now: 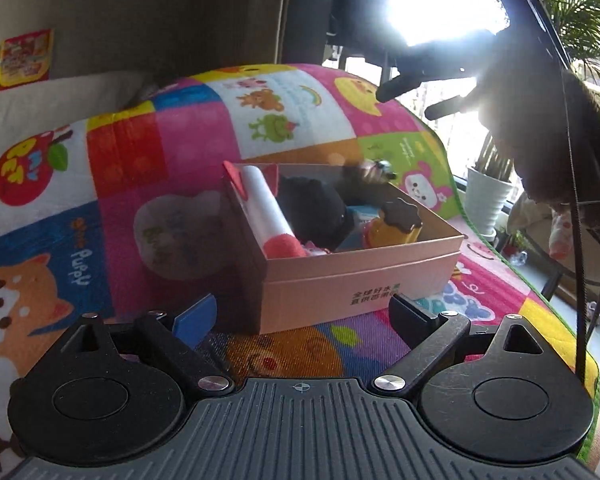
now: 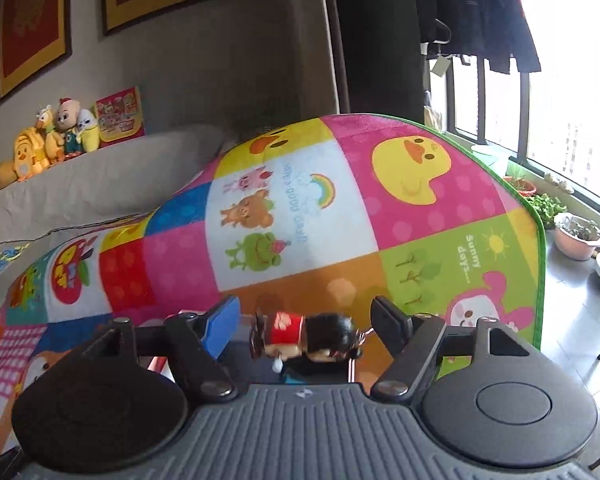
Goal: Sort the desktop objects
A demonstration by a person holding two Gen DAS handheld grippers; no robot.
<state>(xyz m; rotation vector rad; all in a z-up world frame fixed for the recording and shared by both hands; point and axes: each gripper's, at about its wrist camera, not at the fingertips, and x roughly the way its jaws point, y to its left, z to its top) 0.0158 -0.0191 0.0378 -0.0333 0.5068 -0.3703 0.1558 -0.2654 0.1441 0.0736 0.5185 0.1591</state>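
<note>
Left wrist: pink box (image 1: 352, 280) with white roller (image 1: 266, 208), black toy (image 1: 312, 208).

Box (image 1: 352, 280) on mat (image 1: 172, 152); roller (image 1: 266, 206), toys inside box.

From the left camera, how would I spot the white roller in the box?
Find the pink cardboard box on the bright cartoon mat. Look along its left inside wall: the white roller lies slanted there, beside something black. It is the only white tube in the box, with a red end.
</note>
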